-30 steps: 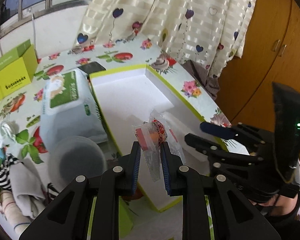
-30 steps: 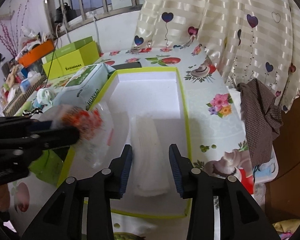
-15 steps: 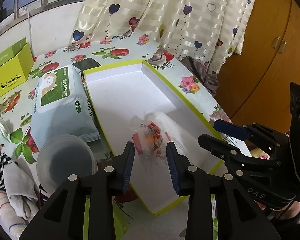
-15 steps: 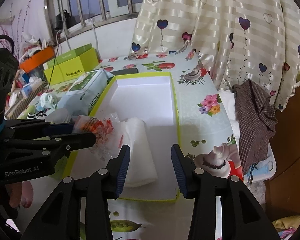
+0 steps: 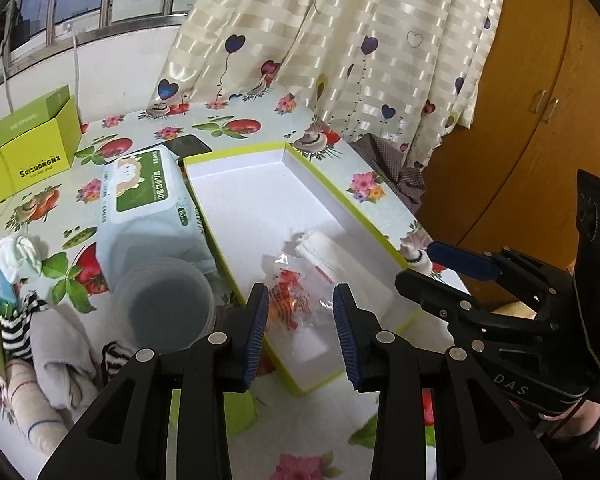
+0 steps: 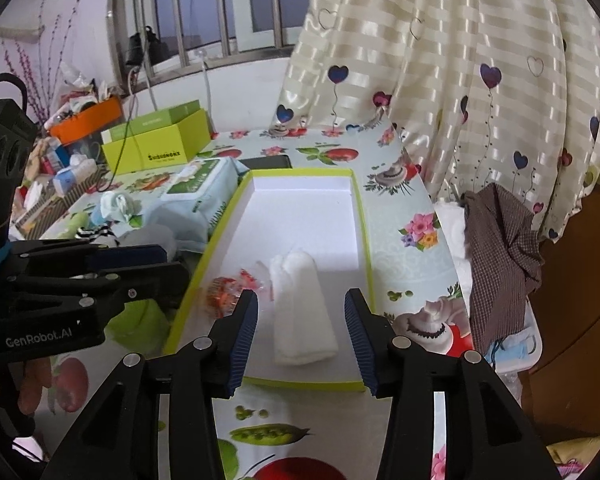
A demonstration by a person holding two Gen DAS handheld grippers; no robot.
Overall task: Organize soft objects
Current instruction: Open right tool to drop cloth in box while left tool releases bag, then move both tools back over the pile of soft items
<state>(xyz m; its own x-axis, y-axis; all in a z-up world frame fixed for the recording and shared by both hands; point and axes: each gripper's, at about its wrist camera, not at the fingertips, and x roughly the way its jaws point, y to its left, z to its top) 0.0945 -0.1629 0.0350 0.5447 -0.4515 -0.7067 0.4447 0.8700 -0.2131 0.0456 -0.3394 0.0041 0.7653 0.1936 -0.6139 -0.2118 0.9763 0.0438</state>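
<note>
We compare with second ago: left gripper then pinching clear crinkly plastic packet with red-orange print; now fingers spread wide, nothing between them. Packet lies loose inside shallow white tray with lime-green rim, near tray's close end, touching folded white cloth alongside. Right gripper hovers above tray's close end, fingers spread, empty. We judge packet placed; remaining soft items on counter left of tray come next.
</note>
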